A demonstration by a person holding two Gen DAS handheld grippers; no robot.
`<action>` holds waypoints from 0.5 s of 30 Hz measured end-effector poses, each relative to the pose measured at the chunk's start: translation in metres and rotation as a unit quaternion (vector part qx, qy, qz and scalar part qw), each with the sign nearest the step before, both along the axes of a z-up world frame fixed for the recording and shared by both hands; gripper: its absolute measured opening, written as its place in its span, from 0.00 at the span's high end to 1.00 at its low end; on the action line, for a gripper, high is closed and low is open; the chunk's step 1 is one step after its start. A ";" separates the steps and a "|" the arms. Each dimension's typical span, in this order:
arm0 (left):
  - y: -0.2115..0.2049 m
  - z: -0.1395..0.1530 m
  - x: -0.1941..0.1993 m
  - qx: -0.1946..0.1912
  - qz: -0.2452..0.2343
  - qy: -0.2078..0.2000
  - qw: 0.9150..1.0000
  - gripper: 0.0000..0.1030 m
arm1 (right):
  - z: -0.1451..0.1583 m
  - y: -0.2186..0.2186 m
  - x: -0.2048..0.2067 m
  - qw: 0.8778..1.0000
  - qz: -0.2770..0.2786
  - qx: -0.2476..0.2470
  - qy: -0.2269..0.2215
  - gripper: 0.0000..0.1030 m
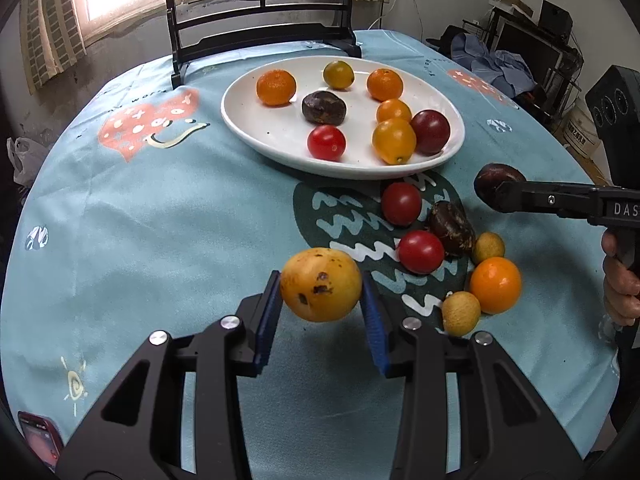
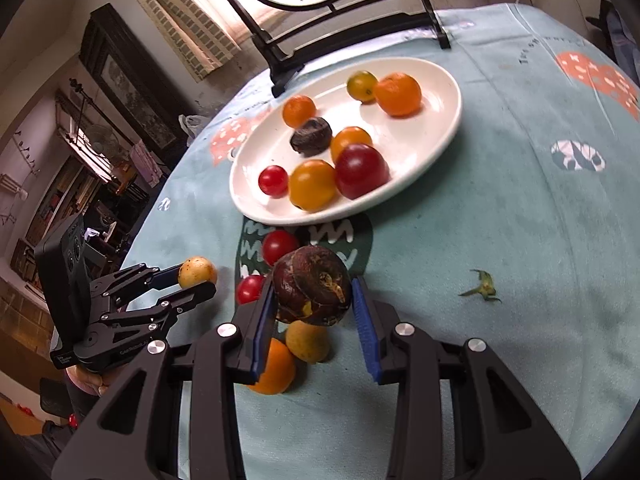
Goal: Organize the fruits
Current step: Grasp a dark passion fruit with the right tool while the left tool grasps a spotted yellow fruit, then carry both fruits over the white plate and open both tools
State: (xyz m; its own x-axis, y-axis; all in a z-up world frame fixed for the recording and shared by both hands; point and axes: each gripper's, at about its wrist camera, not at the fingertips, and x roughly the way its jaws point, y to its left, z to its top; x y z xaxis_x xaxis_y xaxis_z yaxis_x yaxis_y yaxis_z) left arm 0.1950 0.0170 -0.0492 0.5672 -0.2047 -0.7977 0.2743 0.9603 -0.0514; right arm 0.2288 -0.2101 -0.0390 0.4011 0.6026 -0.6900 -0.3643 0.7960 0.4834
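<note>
**Fruits held in both grippers near the white plate**

Fruits sit partly on a white oval plate (image 1: 276,132) and partly loose on the blue patterned tablecloth (image 1: 160,220) beside the plate's near edge.

My left gripper (image 1: 322,308) has its blue pads closed against a yellow-orange fruit with dark spots (image 1: 320,284), lifted above the cloth on the near side of the plate. My right gripper (image 2: 314,306) is clamped on a dark brown wrinkled fruit (image 2: 312,290), also raised, just short of the plate's near rim.

On the plate I see two oranges, a greenish-yellow fruit, a dark brown fruit (image 1: 324,107), a red tomato (image 1: 326,143), two orange-yellow tomatoes and a dark red tomato (image 1: 430,131).

Off the plate, just past its near rim, lie two red tomatoes (image 1: 401,203), another dark brown fruit (image 1: 452,228), two small tan fruits (image 1: 461,313) and an orange (image 1: 495,285), clustered together.

Behind the plate stands a black wooden stand (image 1: 260,32) holding a round painted panel. A small green stem scrap (image 2: 482,284) lies on the cloth, well apart from the plate.
</note>
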 end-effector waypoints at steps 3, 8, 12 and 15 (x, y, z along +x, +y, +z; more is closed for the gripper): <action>0.000 0.007 -0.003 -0.009 0.002 -0.017 1.000 0.62 | 0.006 0.003 -0.003 1.000 0.005 -0.001 -0.022 0.63; -0.003 0.017 -0.001 -0.015 0.017 -0.048 0.999 0.62 | 0.019 0.013 -0.005 0.997 -0.012 -0.018 -0.079 0.63; -0.010 0.032 0.019 -0.039 0.038 -0.069 0.996 0.62 | 0.029 0.024 0.007 0.987 -0.055 -0.061 -0.138 0.63; -0.015 0.042 0.041 -0.042 0.054 -0.089 0.994 0.62 | 0.031 0.028 0.030 0.985 -0.079 -0.062 -0.141 0.63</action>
